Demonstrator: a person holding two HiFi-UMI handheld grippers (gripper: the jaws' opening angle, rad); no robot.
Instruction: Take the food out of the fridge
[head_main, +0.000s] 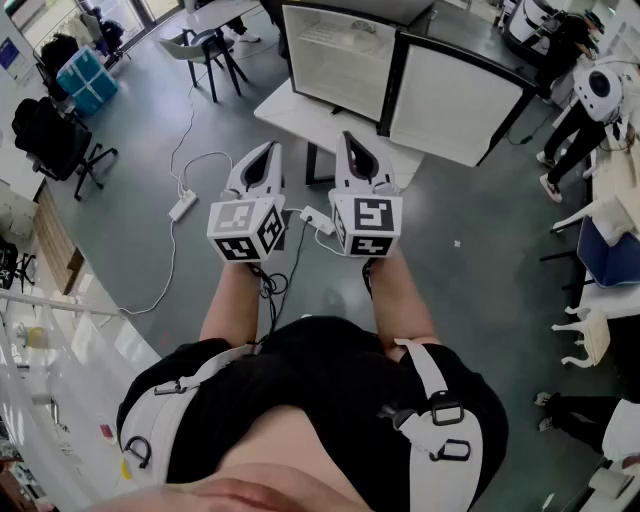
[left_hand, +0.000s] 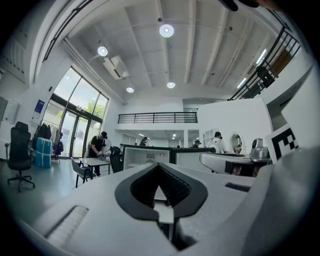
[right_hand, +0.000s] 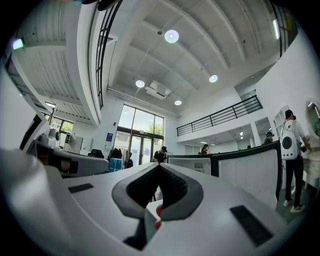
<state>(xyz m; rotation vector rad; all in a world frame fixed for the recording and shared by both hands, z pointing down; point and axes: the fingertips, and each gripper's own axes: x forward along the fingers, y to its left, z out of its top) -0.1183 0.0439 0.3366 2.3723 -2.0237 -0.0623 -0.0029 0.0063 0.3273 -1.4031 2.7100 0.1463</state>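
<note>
Both tools are shut with nothing in them. The left gripper (head_main: 268, 150) has its ribbed black pads (left_hand: 175, 187) pressed tip to tip. The right gripper (head_main: 347, 140) next to it looks the same, its pads meeting at a point with only the room showing past them. The person holds them side by side, near each other but not touching, aimed roughly level out ahead. Each carries a marker cube (head_main: 245, 232) at its back end. The shells are smooth, hard-looking white plastic that narrows like a beak, and the pad faces look rubbery and finely grooved.

I'd say the job hasn't really begun; this looks like the walk-up. No fridge shows in any view, and no food either, so I can't tell where they are from here. The next move calls for finding the fridge and getting square to its door. One pair of jaws would then have to spread to take the handle.

Under the tools is bare floor (head_main: 470, 260), grey and slightly glossy. A white power strip (head_main: 182, 206) lies on it with its thin cable (head_main: 170, 270) trailing in loose loops. Just past the tips a white desk (head_main: 290, 112) points one corner at the person. It carries flat white screens (head_main: 455, 100) in black frames, standing upright. Towards the floor's left edge sits a black swivel chair (head_main: 60, 140), with a blue bin (head_main: 88, 80) beyond it
</note>
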